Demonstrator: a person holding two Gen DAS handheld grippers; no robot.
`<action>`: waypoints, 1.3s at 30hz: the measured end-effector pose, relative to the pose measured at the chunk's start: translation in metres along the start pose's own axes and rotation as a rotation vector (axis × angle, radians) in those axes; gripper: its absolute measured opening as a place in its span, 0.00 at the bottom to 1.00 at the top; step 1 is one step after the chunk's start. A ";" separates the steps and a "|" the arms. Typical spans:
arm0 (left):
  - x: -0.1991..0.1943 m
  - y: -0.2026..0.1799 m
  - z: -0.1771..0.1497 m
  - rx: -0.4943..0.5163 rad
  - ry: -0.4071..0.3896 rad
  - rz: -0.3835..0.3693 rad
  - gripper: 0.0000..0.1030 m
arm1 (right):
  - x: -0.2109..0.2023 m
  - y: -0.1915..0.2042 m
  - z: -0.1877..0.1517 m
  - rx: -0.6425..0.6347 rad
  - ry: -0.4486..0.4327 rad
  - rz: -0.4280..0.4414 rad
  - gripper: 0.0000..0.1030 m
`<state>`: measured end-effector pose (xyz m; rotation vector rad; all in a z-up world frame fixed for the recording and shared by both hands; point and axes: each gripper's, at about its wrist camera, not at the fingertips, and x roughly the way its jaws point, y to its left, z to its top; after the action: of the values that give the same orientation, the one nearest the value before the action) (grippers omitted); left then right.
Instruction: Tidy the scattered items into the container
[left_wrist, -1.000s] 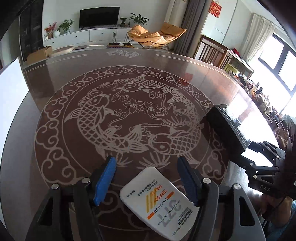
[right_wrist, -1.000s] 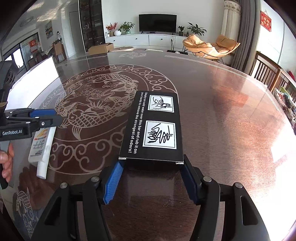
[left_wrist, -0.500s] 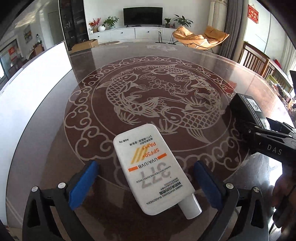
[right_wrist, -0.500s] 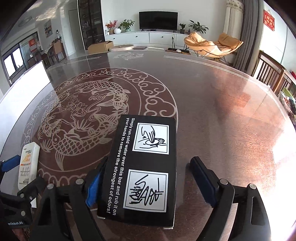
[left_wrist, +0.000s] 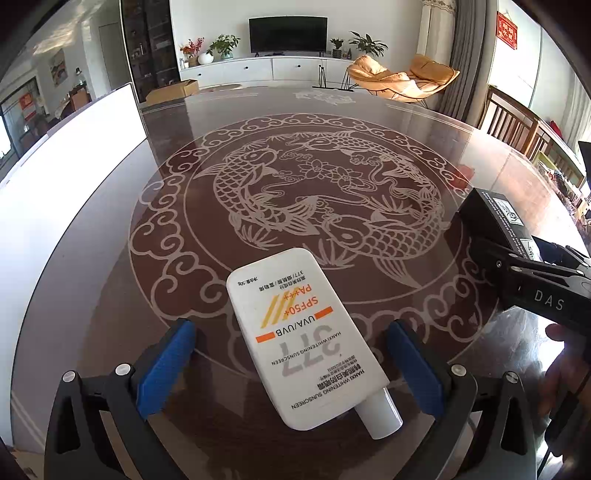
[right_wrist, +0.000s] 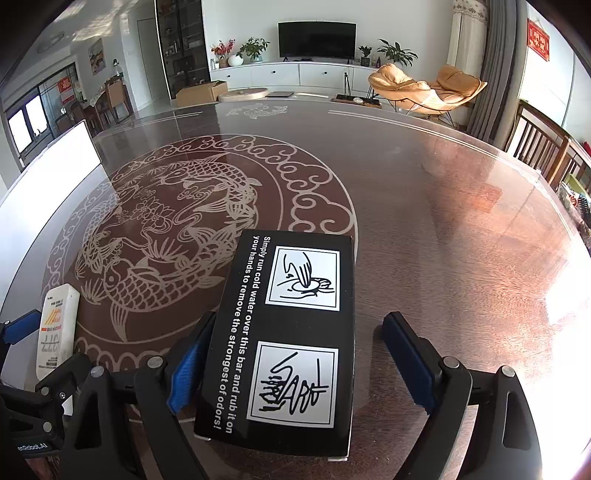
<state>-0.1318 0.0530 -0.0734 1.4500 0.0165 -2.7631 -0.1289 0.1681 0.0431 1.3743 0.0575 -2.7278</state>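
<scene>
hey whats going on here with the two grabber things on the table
A person is working two handheld grippers over a glossy table with a koi design. The left gripper is open around a white sunscreen tube lying flat, pads clear of it on both sides. The right gripper is open around a black box printed with odor-bar instructions; its left pad is at the box's edge, the right pad apart. Neither item is gripped yet. A white container wall stands to the left.

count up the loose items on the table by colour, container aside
white: 1, the sunscreen tube
black: 1, the printed box
total: 2, each lying between a gripper's open jaws
</scene>
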 end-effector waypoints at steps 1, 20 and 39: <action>0.000 0.000 0.000 -0.001 0.000 0.000 1.00 | 0.000 0.000 0.000 0.000 0.000 0.000 0.87; 0.000 -0.002 -0.001 0.003 -0.002 0.002 1.00 | 0.011 0.003 0.010 -0.021 0.009 0.015 0.94; 0.000 -0.003 0.000 0.012 0.000 -0.006 1.00 | 0.012 0.003 0.010 -0.021 0.009 0.016 0.94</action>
<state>-0.1318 0.0562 -0.0739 1.4557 0.0036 -2.7723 -0.1431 0.1641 0.0395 1.3757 0.0757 -2.7004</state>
